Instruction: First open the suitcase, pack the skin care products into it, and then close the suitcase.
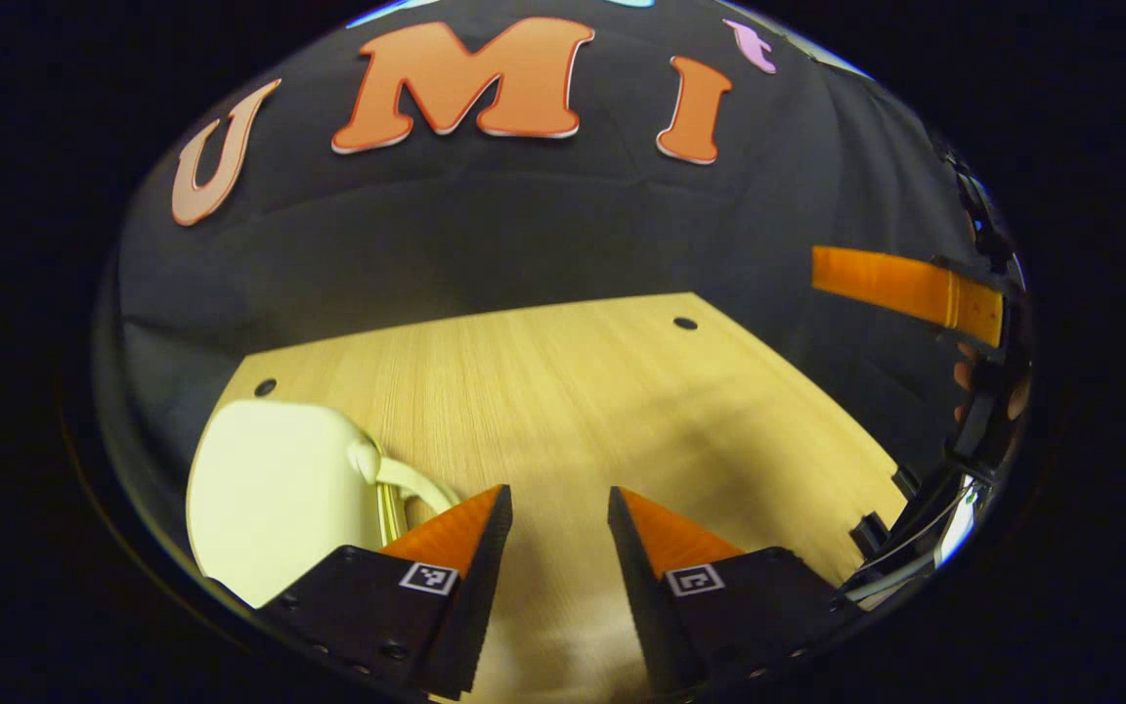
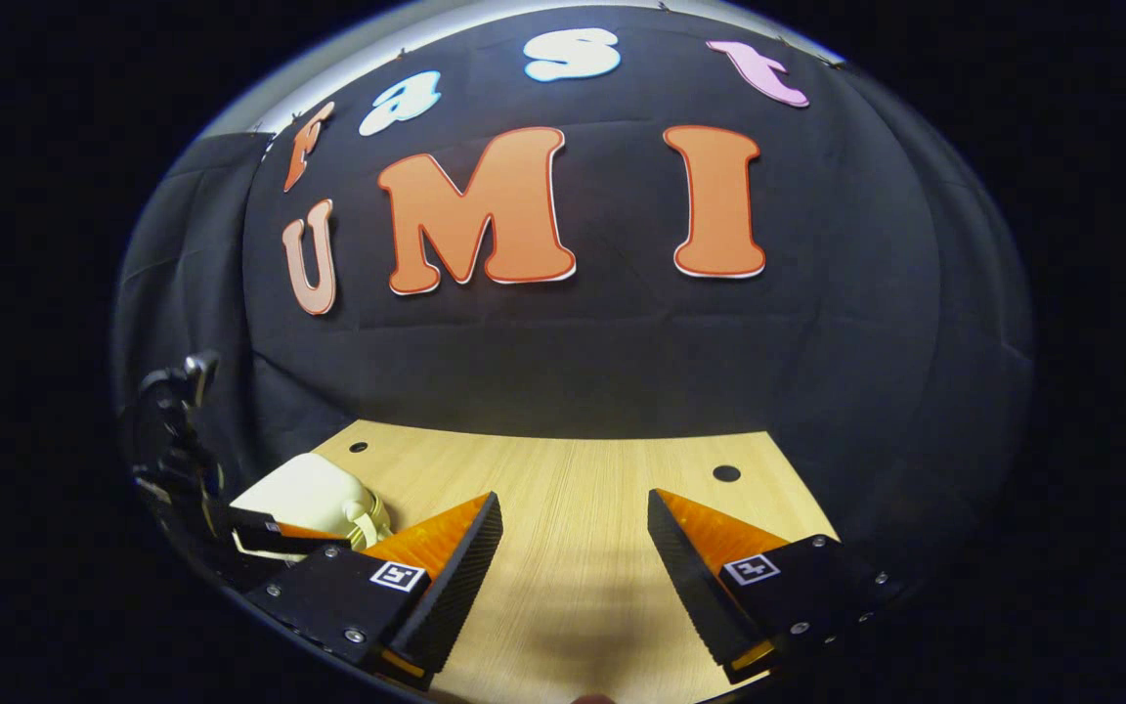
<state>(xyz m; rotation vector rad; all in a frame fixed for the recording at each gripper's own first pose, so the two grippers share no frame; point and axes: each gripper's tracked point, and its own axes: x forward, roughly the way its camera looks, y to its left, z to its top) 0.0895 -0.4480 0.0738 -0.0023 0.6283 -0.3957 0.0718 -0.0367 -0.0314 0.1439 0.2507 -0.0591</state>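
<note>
Left claw (image 1: 559, 508) apart, empty, above bare wooden surface (image 1: 563, 391). Right claw (image 2: 573, 513) likewise apart, clamped on nothing. Cream suitcase (image 1: 275, 484) lying closed at surface's near-left corner, handle (image 1: 407, 479) just beside left claw's finger.

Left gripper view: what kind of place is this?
Likely a staged recording booth, not a home: black cloth wall, bare wooden table with holes, a cream suitcase, and the left claw open above.
</note>
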